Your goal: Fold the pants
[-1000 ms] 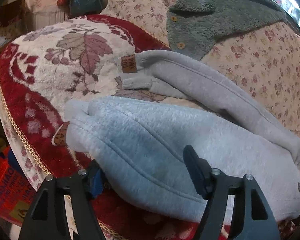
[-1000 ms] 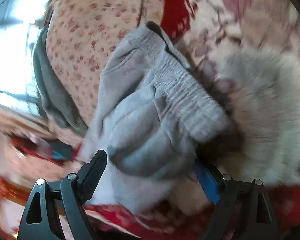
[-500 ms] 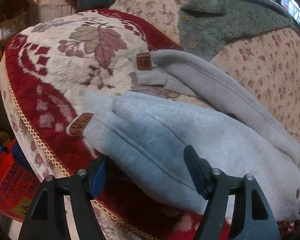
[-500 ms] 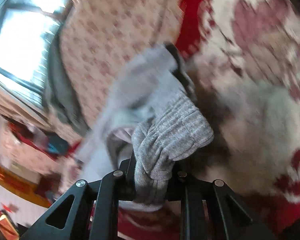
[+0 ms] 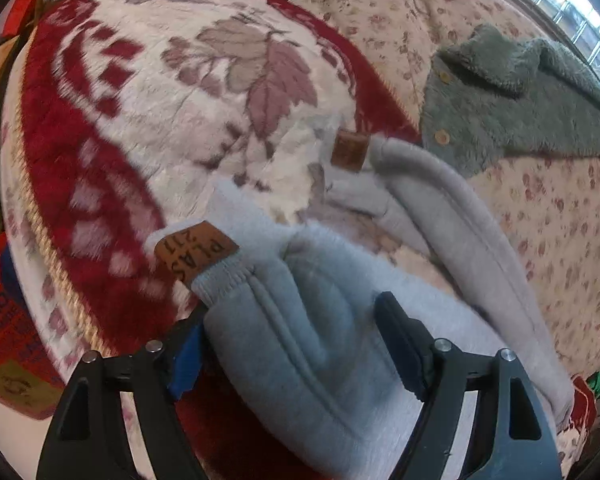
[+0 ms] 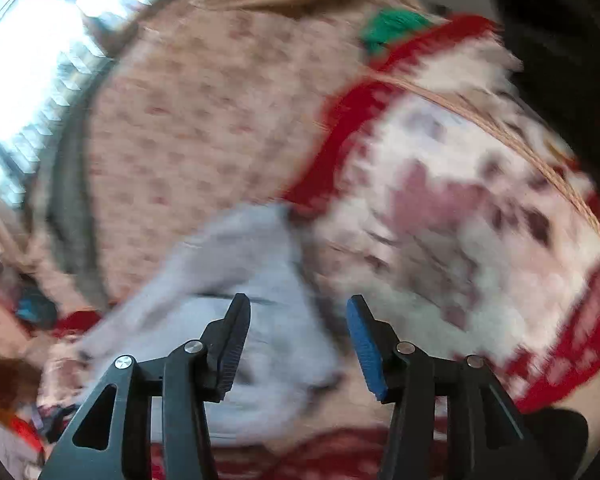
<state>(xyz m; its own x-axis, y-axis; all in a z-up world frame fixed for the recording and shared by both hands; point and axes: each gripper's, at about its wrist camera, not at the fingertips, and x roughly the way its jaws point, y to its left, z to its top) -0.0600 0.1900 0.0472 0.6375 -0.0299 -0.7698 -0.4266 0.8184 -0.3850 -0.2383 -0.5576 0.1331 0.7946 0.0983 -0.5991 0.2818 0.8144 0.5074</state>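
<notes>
Grey sweatpants [image 5: 308,344] lie on a red and cream leaf-pattern blanket [image 5: 140,128]. Each leg cuff carries a brown patch: the near one [image 5: 194,256], the far one [image 5: 350,151]. My left gripper [image 5: 288,340] is open, its jaws on either side of the near leg just behind the cuff. In the blurred right wrist view the pants [image 6: 244,280] lie under my right gripper [image 6: 298,334], which is open and holds nothing.
A grey-green fleece jacket [image 5: 512,108] lies on a floral quilt [image 5: 560,208] beyond the pants. The blanket's braided edge [image 5: 48,264] drops off at the left to red printed items [image 5: 0,320]. A bright window [image 6: 40,40] is behind.
My right gripper shut on the ribbed waistband half a second ago, then let it go and opened; the view swung. My left gripper moved forward along the near leg toward its cuff.
</notes>
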